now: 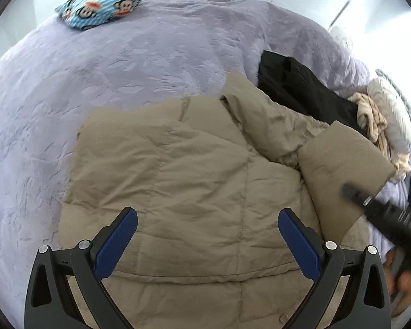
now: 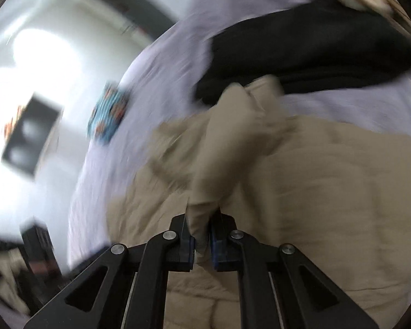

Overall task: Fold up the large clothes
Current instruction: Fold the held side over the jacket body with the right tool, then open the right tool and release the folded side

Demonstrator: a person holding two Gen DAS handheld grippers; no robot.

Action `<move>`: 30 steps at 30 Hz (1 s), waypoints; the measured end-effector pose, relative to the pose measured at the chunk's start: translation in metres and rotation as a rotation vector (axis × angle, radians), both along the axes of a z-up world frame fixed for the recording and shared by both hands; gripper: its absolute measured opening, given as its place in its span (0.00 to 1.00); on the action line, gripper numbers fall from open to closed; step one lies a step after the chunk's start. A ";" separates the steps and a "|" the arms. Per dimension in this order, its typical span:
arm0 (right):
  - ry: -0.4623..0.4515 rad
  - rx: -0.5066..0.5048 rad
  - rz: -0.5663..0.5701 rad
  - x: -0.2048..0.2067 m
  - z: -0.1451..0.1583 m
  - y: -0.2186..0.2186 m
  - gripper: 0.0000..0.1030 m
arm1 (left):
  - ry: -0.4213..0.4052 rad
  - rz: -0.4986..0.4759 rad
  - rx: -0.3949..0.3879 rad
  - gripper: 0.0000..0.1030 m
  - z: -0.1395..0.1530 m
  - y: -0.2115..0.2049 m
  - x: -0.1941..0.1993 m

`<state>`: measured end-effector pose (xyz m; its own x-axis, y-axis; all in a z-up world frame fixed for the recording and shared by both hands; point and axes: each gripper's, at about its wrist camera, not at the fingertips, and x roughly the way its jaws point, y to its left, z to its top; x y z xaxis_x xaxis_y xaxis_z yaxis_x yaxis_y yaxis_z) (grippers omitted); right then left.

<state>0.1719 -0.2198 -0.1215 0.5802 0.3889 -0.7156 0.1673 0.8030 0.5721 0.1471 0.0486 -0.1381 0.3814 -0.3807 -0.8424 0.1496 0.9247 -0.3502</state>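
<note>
From the left wrist, the left hand-held gripper (image 1: 207,220) hovers with its jaws spread wide and nothing between the blue pads (image 1: 117,242). Beneath it a tan quilted jacket (image 1: 194,181) lies spread on a bed (image 1: 123,63) covered in lilac plush, near the bed's near edge. One sleeve (image 1: 339,164) is folded up over the jacket's right side, and the blurred black tip of the right hand-held gripper (image 1: 370,203) reaches in at its cuff. Beyond the jacket, toward the bed's right edge, lies a black garment (image 1: 301,87), with a beige striped cloth (image 1: 375,120) and a whitish pillow (image 1: 391,115) just past it. A blue striped cloth printed with monkey faces (image 1: 101,2) sits near the far left corner.

From the right wrist, the picture is smeared by motion. The right hand-held gripper (image 2: 202,235) is closed tight on a pinch of the jacket's tan fabric (image 2: 227,142), which rises in a ridge from the jaws. The jacket's body (image 2: 328,192) spreads below and to the right. The black garment (image 2: 315,52) lies beyond it on the bed (image 2: 156,68), and the blue cloth (image 2: 109,112) is well apart to the left.
</note>
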 end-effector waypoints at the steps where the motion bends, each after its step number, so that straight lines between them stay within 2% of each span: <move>1: 0.011 -0.022 0.047 0.004 -0.002 0.016 0.11 | 0.003 0.003 -0.005 1.00 -0.001 0.003 0.001; 3: 0.065 -0.067 0.128 0.009 -0.015 0.045 0.13 | 0.022 0.002 -0.031 1.00 -0.003 0.008 0.003; 5: 0.140 -0.124 0.174 0.008 -0.032 0.066 0.26 | 0.037 -0.013 -0.065 1.00 -0.005 0.008 0.003; 7: 0.182 -0.108 0.193 -0.001 -0.041 0.069 0.56 | 0.046 -0.027 -0.089 1.00 -0.006 0.004 0.003; 9: 0.176 -0.054 0.186 -0.016 -0.039 0.061 0.70 | 0.060 -0.050 -0.117 1.00 -0.008 -0.005 0.005; 14: 0.226 0.031 0.050 -0.071 -0.038 -0.004 0.70 | 0.092 -0.098 -0.157 1.00 -0.016 -0.026 0.008; 20: 0.298 0.181 -0.255 -0.148 -0.062 -0.099 0.70 | 0.119 -0.099 -0.234 1.00 -0.016 -0.034 0.013; 24: 0.268 0.329 -0.412 -0.170 -0.078 -0.138 0.70 | 0.140 -0.094 -0.349 1.00 -0.014 -0.030 0.018; 26: 0.260 0.373 -0.453 -0.173 -0.084 -0.144 0.70 | 0.161 -0.108 -0.395 1.00 -0.016 -0.032 0.021; 30: 0.253 0.382 -0.458 -0.168 -0.089 -0.142 0.70 | 0.226 -0.127 -0.556 1.00 -0.026 -0.036 0.024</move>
